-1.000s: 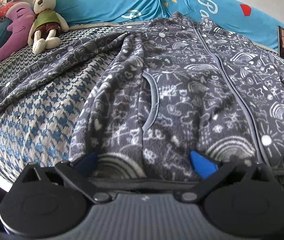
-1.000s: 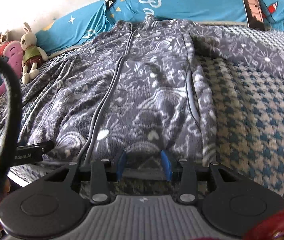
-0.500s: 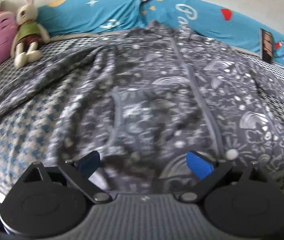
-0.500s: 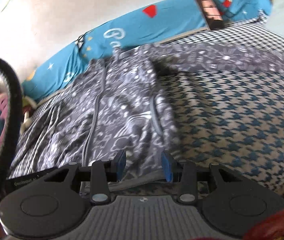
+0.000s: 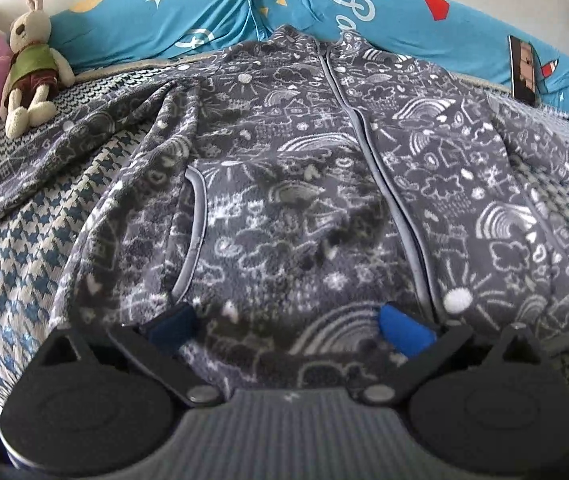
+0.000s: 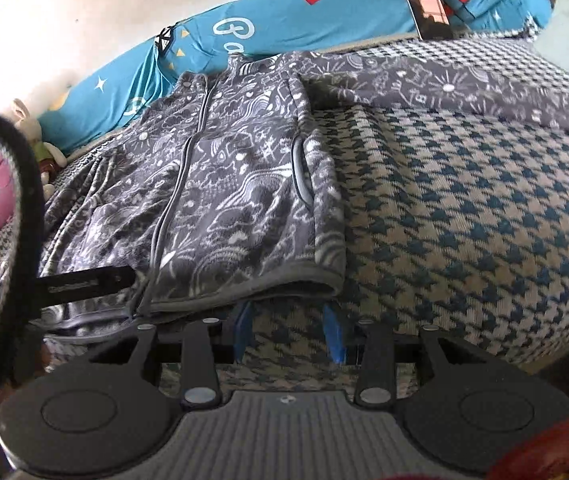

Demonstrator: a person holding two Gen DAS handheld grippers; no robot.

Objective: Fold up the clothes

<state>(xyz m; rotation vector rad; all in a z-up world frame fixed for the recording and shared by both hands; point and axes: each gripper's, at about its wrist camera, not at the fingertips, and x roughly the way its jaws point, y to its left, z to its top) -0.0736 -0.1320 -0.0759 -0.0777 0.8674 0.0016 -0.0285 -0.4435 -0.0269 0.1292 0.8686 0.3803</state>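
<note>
grey fleece jacket flat on bed

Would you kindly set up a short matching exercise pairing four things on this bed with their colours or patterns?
Things:
1. jacket
2. bedspread
3. long pillow
4. toy rabbit

Descriptions:
A. bright blue with white stars
B. grey fleece with white doodles
C. cream, in a green top
D. blue and beige houndstooth

Pairs: 1-B, 2-D, 3-A, 4-C
</note>
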